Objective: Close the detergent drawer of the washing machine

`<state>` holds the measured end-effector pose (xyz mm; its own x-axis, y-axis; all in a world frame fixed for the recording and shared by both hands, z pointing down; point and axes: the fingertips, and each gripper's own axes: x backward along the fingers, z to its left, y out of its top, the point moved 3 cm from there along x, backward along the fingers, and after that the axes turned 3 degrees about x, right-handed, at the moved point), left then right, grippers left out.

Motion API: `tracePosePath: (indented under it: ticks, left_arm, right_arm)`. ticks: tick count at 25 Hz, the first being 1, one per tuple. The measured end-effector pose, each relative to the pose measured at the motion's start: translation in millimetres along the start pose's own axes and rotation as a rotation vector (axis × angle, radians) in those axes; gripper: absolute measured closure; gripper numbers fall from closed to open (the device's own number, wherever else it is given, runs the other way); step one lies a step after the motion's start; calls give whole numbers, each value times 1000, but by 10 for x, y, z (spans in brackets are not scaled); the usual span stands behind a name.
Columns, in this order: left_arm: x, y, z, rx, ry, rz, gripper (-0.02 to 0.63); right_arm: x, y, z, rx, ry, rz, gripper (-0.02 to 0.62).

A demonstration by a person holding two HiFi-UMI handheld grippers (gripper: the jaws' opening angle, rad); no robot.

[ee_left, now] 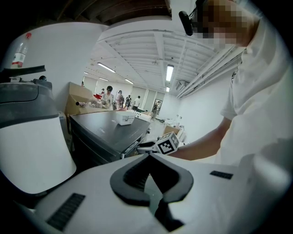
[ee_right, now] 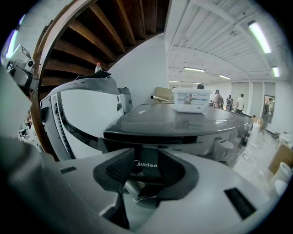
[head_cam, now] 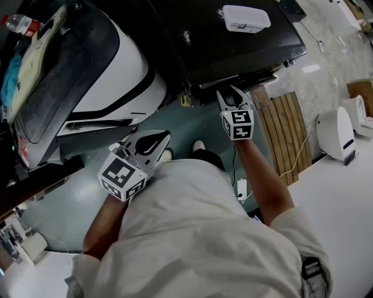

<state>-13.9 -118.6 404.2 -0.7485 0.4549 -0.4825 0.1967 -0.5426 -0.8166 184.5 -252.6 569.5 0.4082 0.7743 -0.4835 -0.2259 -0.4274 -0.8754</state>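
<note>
My right gripper (ee_right: 146, 155) is up at the front top edge of the dark washing machine (head_cam: 233, 41). Its jaws stand apart, and the detergent drawer (ee_right: 146, 163), the dark panel with the Midea name, sits squarely between them. I cannot tell whether either pad touches it. In the head view the drawer front runs along the machine's front edge, with the gripper tips right against that line.

My left gripper (head_cam: 165, 137) hangs lower and to the left, well apart from the drawer, over the teal floor (head_cam: 198, 125). Its jaw tips are pressed together with nothing between them.

A white plastic box (head_cam: 246, 18) sits on the washing machine's top, toward the far edge. To the machine's left stands a larger white and dark appliance (head_cam: 116, 64), with pale and blue cloth (head_cam: 35, 52) draped over its upper side and a bottle (head_cam: 20, 24) at its far corner. A slatted wooden pallet (head_cam: 285, 134) lies on the floor by the machine's right front corner. Beyond the pallet, a white domed device (head_cam: 336, 132) stands at the edge of a white table (head_cam: 338, 198).

The gripper views show a large white hall with ceiling beams, strip lights and people far off.
</note>
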Motion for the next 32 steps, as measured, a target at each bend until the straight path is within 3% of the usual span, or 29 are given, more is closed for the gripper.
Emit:
tracePosePath:
  ticks: [32]
  left_arm:
    - [79,-13,173,12,45,6,609]
  right_arm:
    - [-188,100,-16,-33,-58,3,434]
